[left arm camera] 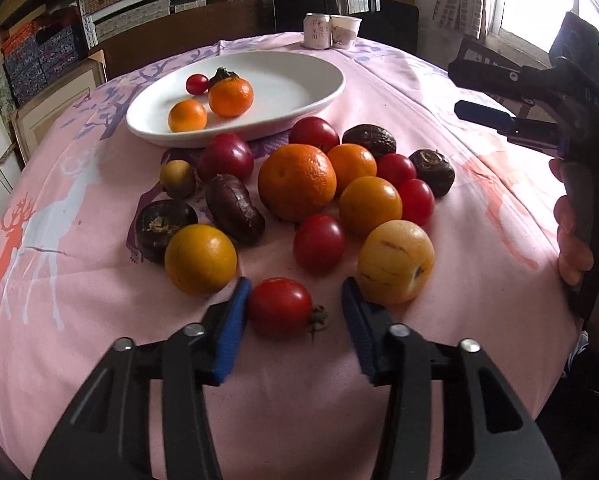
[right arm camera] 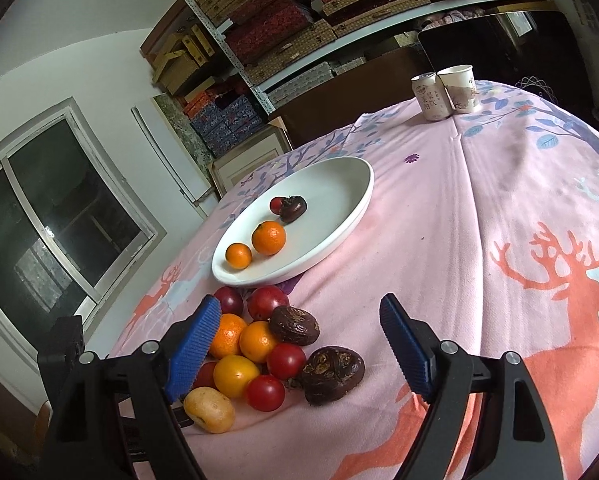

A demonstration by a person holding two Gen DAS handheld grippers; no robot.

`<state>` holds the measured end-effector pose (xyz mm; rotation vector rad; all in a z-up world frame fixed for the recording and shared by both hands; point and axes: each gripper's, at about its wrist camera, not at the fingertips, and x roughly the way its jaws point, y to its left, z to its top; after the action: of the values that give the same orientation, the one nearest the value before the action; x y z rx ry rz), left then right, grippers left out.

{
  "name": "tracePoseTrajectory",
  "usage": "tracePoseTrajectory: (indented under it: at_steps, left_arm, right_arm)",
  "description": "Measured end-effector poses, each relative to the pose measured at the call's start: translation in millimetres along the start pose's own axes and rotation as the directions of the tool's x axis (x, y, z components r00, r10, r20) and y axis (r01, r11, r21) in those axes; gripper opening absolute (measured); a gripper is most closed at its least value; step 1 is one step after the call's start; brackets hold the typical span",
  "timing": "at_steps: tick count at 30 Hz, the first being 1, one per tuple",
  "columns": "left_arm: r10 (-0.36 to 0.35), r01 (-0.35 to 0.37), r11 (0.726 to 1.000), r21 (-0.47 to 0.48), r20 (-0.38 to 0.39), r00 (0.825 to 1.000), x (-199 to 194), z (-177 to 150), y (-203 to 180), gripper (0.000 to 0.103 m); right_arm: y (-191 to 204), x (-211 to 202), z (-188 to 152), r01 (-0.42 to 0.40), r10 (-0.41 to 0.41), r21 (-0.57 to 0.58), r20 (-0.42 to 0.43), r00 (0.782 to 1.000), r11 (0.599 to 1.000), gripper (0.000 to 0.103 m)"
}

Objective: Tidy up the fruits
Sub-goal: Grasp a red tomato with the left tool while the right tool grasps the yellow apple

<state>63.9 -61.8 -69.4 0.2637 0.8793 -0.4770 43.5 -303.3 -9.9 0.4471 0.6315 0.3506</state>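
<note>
- Two blue pads of my left gripper stood wide apart around a small red tomato lying on the pink tablecloth; the left pad touched or nearly touched its skin, the right pad was still clear of it, so nothing was held yet.
- My right gripper was also spread open and carried nothing; it hovered above the near edge of the heap, with a wrinkled dark fruit below it, between the pads.
- Just beyond the tomato lay the loose pile: a yellow fruit beside the right pad, an orange-yellow citrus beside the left one, a large orange in the middle, and more red tomatoes, small oranges and dark brown fruits packed close around it.
- Farther back, touching the pile's far side, sat the white oval dish. It held only four pieces: two mandarins, one cherry tomato and one dark fruit.
- I judged the job barely begun: four fruits were in the dish, well over a dozen remained on the cloth, and most of the dish was bare.
- At the far edge of the table a can and a paper cup stood touching, well apart from the work.
</note>
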Motion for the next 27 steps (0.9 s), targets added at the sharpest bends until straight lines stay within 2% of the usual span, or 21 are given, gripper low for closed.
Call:
tracePoseTrajectory:
  at_steps: [2, 6, 9, 13, 17, 19, 21, 27]
  left_arm:
    - [-0.015, 0.015, 1.000, -0.002, 0.033, 0.999, -9, -4, -1, 0.031]
    - [-0.028, 0.033, 0.998, -0.049, 0.096, 0.995, -34, -15, 7, 0.031]
    - [0.006, 0.002, 0.998, -0.065, 0.125, 0.992, -51, -19, 16, 0.031]
    - [0.031, -0.020, 0.996, -0.090, 0.122, 0.992, -60, -20, 27, 0.031]
    - [0.031, -0.016, 0.992, -0.122, 0.120, 0.992, -64, -22, 36, 0.031]
    - [0.029, -0.013, 0.992, -0.128, 0.120, 0.992, -63, -24, 38, 0.031]
    - [0.026, -0.011, 0.991, -0.130, 0.121, 0.992, -62, -25, 40, 0.031]
    - [0.003, 0.016, 0.989, -0.145, 0.132, 0.991, -60, -21, 45, 0.031]
  right_arm:
    - [5, 0, -2, -0.024, 0.024, -0.022, -0.018, 1.000, 0.999, 0.083]
    - [42, 2, -27, -0.104, 0.079, -0.170, -0.149, 0.986, 0.980, 0.082]
    - [77, 13, -55, -0.100, 0.028, -0.277, -0.252, 0.967, 0.956, 0.081]
    - [109, 30, -71, -0.073, -0.040, -0.356, -0.299, 0.953, 0.932, 0.080]
    - [115, 52, -70, -0.032, -0.076, -0.304, -0.336, 0.939, 0.952, 0.080]
    - [113, 63, -71, -0.020, -0.085, -0.275, -0.365, 0.927, 0.961, 0.074]
    - [109, 65, -68, -0.013, -0.077, -0.246, -0.353, 0.933, 0.969, 0.041]
    - [93, 46, -56, -0.081, 0.027, -0.147, -0.334, 0.942, 0.986, 0.041]
